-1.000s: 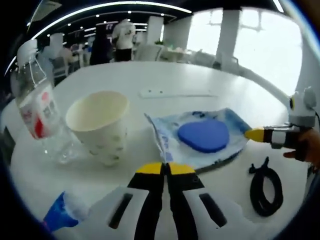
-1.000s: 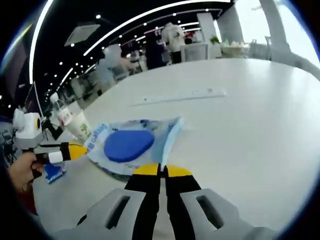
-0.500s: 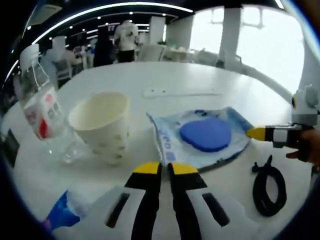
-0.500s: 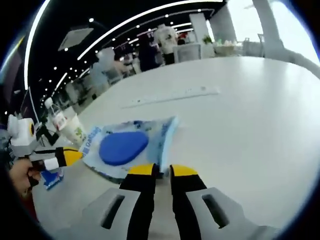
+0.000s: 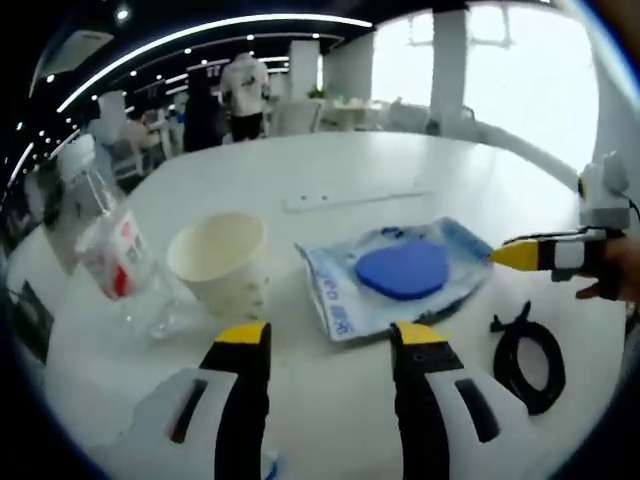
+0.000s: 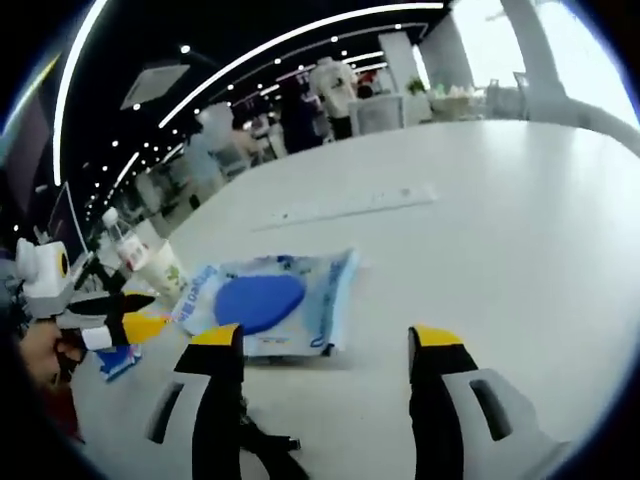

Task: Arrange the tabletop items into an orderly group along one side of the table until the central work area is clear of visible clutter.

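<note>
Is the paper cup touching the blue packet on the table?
Apart. In the left gripper view, bare white table shows between the paper cup and the blue packet.

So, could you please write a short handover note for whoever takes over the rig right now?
Left gripper: open, holding nothing. Right gripper: open, holding nothing.
The blue-and-white plastic packet with a blue oval pad lies mid-table, just ahead of both grippers. The cream paper cup and clear plastic water bottle stand to its left; the black coiled cable lies to its right.
Done: nothing grouped yet.
Left: gather all items along one side of the white table.
</note>
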Available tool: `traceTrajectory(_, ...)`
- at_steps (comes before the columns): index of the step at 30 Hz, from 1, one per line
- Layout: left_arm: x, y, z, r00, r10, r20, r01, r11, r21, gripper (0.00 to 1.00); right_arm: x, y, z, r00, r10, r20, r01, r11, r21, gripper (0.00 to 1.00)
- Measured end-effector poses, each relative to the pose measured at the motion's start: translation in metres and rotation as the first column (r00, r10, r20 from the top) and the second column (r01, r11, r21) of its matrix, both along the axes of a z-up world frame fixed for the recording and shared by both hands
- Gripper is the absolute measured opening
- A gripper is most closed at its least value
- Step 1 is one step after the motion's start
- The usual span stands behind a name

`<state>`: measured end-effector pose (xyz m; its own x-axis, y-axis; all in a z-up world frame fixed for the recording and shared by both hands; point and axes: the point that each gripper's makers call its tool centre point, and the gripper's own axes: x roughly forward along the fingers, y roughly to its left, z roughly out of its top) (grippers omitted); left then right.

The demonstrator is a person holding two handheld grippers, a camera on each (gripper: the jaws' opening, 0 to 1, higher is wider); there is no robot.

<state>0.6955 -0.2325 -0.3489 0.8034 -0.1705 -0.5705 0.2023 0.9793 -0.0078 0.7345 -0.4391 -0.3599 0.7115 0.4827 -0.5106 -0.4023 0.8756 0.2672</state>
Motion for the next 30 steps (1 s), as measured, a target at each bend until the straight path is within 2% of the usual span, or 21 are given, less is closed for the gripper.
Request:
traceTrajectory(6,-0.013,-0.003,0.024,0.998,-0.047,0.048,0.047,0.999,-0.009,0.72,-0.022,0.006,0.008,0.996,0.085,-0.009,-0.085,0.995,-0.057,0.83)
traceTrajectory(9,-0.021,-0.006,0.032,0.994,-0.085,0.07,0.085,0.996,-0.002,0.84,-0.032,0.008,0.012,0.993,0.116,-0.016,-0.117,0.991,-0.063,0.85)
traceTrajectory(12,-0.026,-0.01,0.051,0.981,-0.134,0.138,0.135,0.991,0.004,0.92,-0.045,0.01,0.013,0.988,0.156,-0.018,-0.157,0.984,-0.09,0.88)
traceTrajectory(15,-0.034,-0.012,0.06,0.979,-0.146,0.142,0.147,0.989,0.0,0.99,-0.054,0.01,0.012,0.984,0.176,-0.031,-0.179,0.979,-0.103,0.88)
traceTrajectory(17,-0.04,-0.014,0.068,0.976,-0.152,0.157,0.159,0.987,-0.029,0.99,-0.06,0.009,0.011,0.983,0.181,-0.036,-0.184,0.976,-0.115,0.88)
traceTrajectory(24,-0.063,-0.007,0.077,0.976,-0.168,0.14,0.176,0.983,-0.048,0.99,-0.073,0.005,0.006,0.977,0.206,-0.05,-0.211,0.969,-0.127,0.87)
traceTrajectory(30,-0.084,0.006,0.076,0.982,-0.149,0.116,0.155,0.987,-0.046,0.99,-0.081,0.006,0.0,0.975,0.215,-0.06,-0.221,0.966,-0.132,0.83)
